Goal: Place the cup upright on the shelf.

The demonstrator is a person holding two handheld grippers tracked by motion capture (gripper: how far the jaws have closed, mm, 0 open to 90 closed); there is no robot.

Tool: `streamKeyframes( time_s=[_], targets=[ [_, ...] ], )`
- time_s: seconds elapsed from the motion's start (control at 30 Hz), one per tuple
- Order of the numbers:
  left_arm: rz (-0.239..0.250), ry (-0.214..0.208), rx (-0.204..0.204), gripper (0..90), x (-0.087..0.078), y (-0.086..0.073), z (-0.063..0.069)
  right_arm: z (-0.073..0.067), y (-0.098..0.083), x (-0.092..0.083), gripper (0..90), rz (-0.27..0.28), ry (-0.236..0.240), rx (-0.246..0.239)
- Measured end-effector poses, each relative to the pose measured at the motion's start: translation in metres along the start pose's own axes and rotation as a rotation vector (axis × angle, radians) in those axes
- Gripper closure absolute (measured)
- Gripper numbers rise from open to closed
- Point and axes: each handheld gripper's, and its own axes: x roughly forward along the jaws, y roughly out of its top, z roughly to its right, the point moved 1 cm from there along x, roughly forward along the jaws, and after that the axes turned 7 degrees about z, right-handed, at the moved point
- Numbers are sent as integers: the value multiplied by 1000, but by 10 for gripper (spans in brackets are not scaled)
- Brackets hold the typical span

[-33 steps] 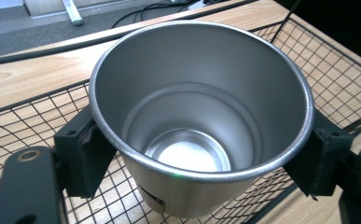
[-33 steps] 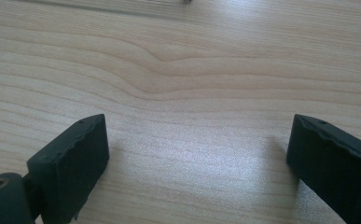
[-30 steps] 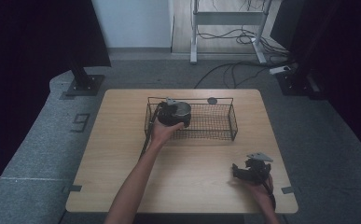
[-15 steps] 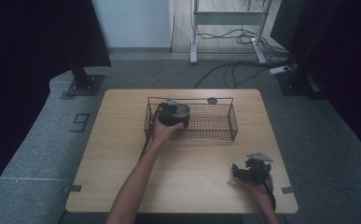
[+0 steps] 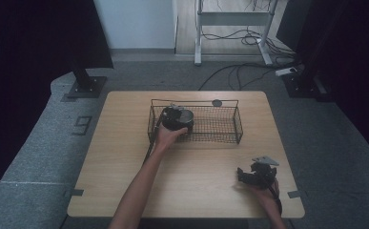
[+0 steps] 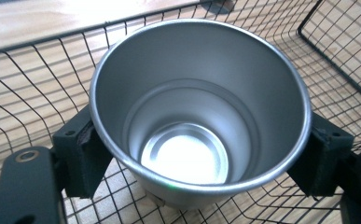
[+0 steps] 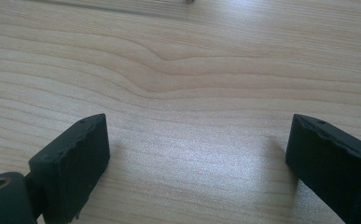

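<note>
Cup base hidden in basket; left tool loosening around it; right tool wide.

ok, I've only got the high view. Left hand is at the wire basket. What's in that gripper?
Observer: An empty metal cup, mouth toward the camera, between the left gripper's jaws, with the basket mesh under and around it.
Operator: Grip state?
Observer: Both pads lie against the cup's wall just below the rim. The jaws have just been opening a little.
Operator: And the right one?
Observer: The right gripper is open with nothing between the jaws, just bare table under them.
</note>
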Motion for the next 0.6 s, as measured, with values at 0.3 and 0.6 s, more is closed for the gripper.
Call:
streamKeyframes(
  time_s=[0.3,0.6],
  targets=[
    [-8,-11,-17,170,-1,-1,-1,0,0,0,60,0,0,1],
    [1,-33,-33,105,-5,1,0,0,0,0,60,0,0,0]
  ],
)
